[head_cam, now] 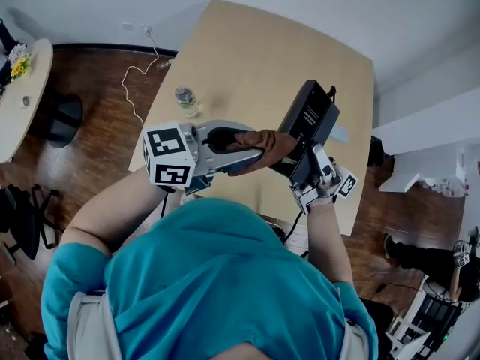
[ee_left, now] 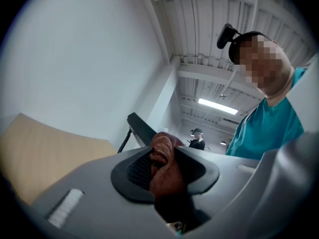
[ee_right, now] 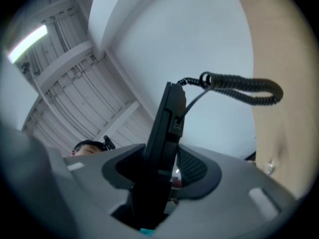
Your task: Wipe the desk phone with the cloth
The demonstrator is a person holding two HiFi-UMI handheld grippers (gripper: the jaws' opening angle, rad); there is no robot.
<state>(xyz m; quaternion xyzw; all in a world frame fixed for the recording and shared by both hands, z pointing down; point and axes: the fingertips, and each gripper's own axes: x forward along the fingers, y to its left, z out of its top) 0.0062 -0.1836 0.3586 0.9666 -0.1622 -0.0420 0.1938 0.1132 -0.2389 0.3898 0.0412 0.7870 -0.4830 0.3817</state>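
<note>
Head view, looking steeply down over a person in a teal shirt: the desk phone (head_cam: pixel 309 122) was held in the air above the near right part of the table (head_cam: pixel 247 51). It was clamped by its lower edge between the jaws of the right gripper (head_cam: pixel 306 175). A brown cloth (head_cam: pixel 262 148) was pinched by its bunched end in the closed jaws of the left gripper (head_cam: pixel 229 147). Its free end appeared to be laid against the phone's left side.

Several risks could be judged from this. The phone was gripped by one thin edge only, so it might be swung or levered out of the jaws if the cloth were pressed hard against it. A drop onto the table would then be likely. The coiled cord (ee_right: pixel 239 88), seen hanging free from the phone's top, might be snagged or tugged. The cloth might be dragged out of its narrow pinch by a long stroke. A plastic bottle (head_cam: pixel 186 101) near the left gripper might be knocked over by a wide sweep.

The table was pale wood with rounded corners and was otherwise left bare. A dark wooden floor (head_cam: pixel 90 141) was seen around it, crossed by a thin white cable (head_cam: pixel 133 88). White walls and a ribbed ceiling with a strip light were shown in the gripper views.
</note>
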